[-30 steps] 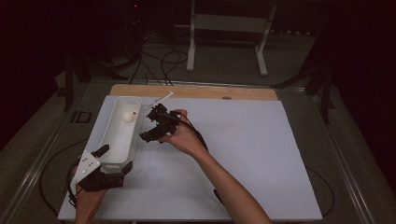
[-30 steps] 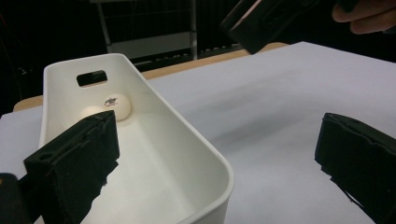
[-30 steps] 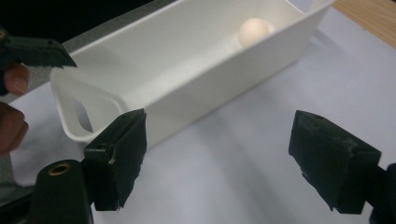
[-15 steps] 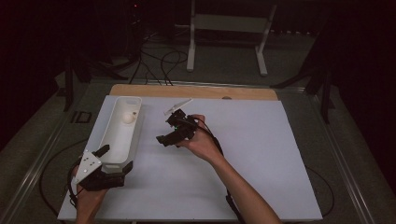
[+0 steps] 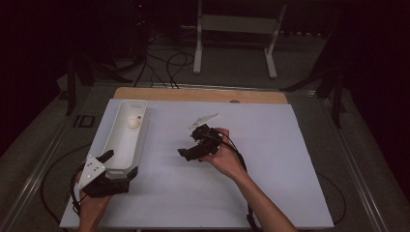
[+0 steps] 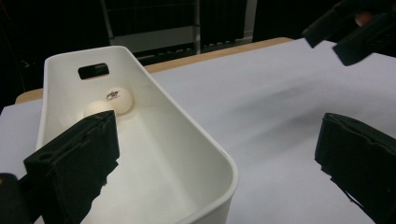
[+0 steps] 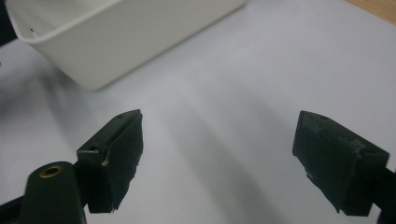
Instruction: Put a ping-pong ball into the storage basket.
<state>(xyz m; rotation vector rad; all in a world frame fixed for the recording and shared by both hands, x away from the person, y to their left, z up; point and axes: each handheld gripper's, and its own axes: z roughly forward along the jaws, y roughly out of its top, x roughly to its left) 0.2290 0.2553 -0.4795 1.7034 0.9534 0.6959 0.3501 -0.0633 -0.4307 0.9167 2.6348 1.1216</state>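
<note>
1. While our left gripper (image 5: 110, 166), jaws wide, straddles the near end of the bin (image 5: 122, 147), its long axis runs away from us.
2. The balls (image 6: 108, 104) sit at the bin's far end; our right gripper (image 5: 196, 144), wide and empty, hovers well apart.

The bin (image 5: 126, 140) stood on the left of the table (image 5: 290, 159), two balls (image 6: 109, 102) lay in its far end.

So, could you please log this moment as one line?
left gripper: open, straddling bin wall | right gripper: open, empty | ball: in bin
</note>
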